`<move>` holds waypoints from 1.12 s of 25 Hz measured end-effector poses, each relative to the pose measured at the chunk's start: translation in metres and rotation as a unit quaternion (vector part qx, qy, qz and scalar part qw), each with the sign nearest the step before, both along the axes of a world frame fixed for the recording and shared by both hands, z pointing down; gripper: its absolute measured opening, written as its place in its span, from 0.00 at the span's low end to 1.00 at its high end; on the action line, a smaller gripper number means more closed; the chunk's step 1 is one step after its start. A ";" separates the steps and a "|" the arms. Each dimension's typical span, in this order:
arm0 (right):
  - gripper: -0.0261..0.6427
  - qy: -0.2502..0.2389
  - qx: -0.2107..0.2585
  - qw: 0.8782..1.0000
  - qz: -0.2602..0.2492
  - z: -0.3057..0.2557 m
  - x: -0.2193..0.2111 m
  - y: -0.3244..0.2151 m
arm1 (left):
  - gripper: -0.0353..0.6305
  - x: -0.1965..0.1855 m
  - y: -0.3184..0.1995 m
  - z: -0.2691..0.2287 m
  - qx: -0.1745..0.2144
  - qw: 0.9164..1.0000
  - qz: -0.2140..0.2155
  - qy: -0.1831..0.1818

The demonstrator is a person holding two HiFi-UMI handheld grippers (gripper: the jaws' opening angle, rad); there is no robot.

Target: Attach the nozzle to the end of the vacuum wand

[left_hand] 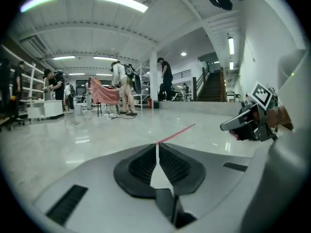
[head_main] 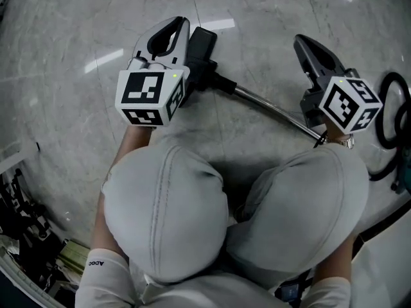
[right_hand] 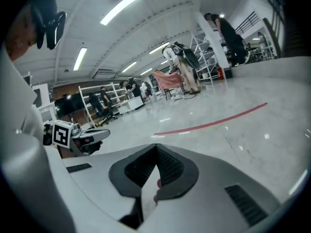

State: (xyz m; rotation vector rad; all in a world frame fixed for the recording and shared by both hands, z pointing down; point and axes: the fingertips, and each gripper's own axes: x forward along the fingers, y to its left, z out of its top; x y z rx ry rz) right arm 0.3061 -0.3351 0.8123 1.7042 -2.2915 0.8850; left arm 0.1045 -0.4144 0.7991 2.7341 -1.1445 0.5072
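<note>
**Mia:** Where is the vacuum stuff?

**Tom:** The wand point(head_main: 273, 110) lies on the floor point(head_main: 64, 31), in front of the person's knees point(head_main: 167, 204). It is a thin, shiny pipe. The black nozzle point(head_main: 204, 43) sits at its far end, and the two look joined.

**Mia:** Are the grabbers holding it?

**Tom:** No. The left gripper point(head_main: 182, 22) has its two jaws closed together, with just a thin crack between the pads and nothing in there. From above it sits right beside the nozzle and hides a bit of it. I cannot tell if they touch. The right gripper point(head_main: 302, 41) is pressed tight shut too, and it has nothing in it. It is near the other end of the pipe.

**Mia:** Any boxes with things in them?

**Tom:** There is a bin point(head_main: 14, 271) in the bottom left corner. It has dark, tangled things point(head_main: 22, 220) in it, but I cannot tell what they are. A flat greenish packet point(head_main: 74, 255) lies by them.

**Mia:** Can you read any words?

**Tom:** Only a few small letters point(head_main: 95, 262) on white cloth at the bottom left. They look like ADOC. The left cube point(head_main: 151, 95) and the right cube point(head_main: 350, 104) have black and white square patterns, not words.
</note>
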 end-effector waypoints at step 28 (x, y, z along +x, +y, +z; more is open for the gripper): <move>0.04 0.165 0.250 0.953 0.045 -0.294 -0.013 0.023 | 0.07 -0.003 0.022 -0.286 0.179 0.980 -0.046 0.069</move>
